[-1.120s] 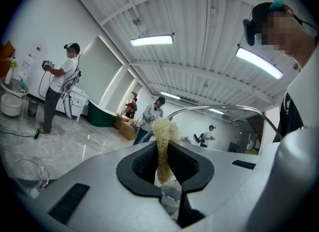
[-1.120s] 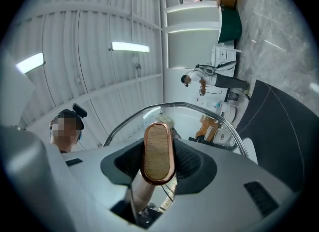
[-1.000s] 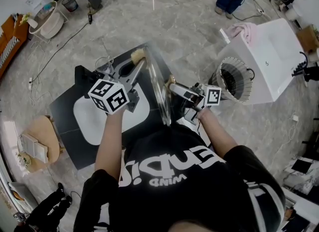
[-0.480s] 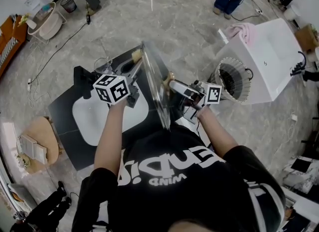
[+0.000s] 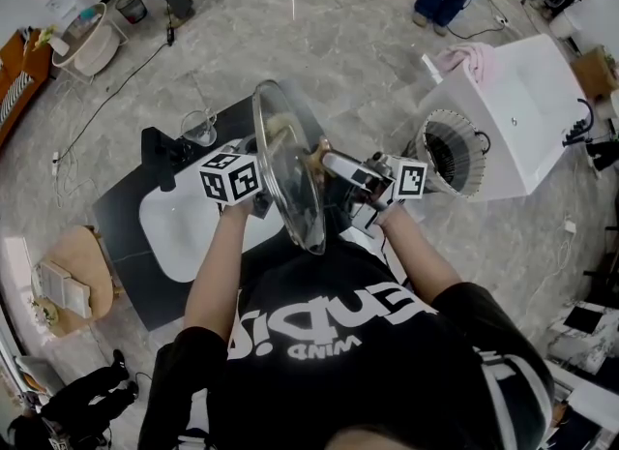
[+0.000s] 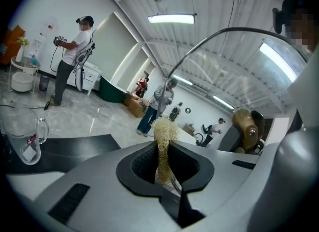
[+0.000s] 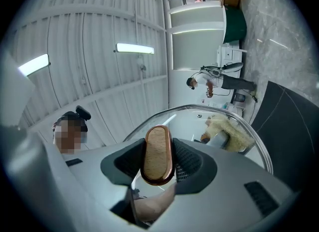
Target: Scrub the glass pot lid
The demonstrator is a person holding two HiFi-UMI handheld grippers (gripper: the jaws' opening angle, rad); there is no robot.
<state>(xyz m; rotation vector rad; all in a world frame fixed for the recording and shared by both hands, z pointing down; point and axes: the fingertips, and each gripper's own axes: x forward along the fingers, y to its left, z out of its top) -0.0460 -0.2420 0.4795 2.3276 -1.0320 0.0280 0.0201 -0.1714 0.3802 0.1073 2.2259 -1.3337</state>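
lid (image 5: 288, 172): upright, frame centre in head view, above black counter (image 5: 121, 245) | right gripper (image 7: 158, 163): clamped on its wooden knob (image 7: 157, 148) | left gripper (image 6: 164, 168): pinching fibre scrubber (image 6: 163, 133) | risk: if you press hard, lid likely twists on knob or drops; scrubber may pull free

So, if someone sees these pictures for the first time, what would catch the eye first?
The big glass pot lid stands on edge in mid-air at the centre of the head view, above the black table. The right tongs grip its wooden knob. The left tongs hold a straw-coloured scrubber on the other side of the glass.
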